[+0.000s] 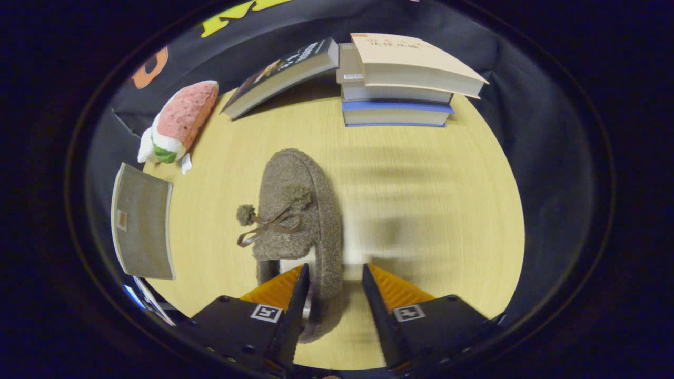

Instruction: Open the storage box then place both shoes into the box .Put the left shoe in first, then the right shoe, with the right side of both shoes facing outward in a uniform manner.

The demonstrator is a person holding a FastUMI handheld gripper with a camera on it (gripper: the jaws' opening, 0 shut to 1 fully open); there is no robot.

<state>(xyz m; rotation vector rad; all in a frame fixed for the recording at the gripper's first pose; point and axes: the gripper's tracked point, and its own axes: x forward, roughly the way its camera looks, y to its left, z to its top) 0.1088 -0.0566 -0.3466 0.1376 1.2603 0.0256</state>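
Gripper view: my gripper (335, 273) is open, fingers spread, nothing clamped. The shoe (297, 221), a fuzzy brown slipper with pompom and ribbon bow, lies on the pale wood-grain table (421, 210); its heel end sits between my fingers, toe pointing away. The heel is partly hidden by my left finger. Beyond: stacked books (400, 84), a leaning book (284, 73), a plush toy (179, 123). A grey flat panel (142, 229) beside the slipper — can't tell what it is.
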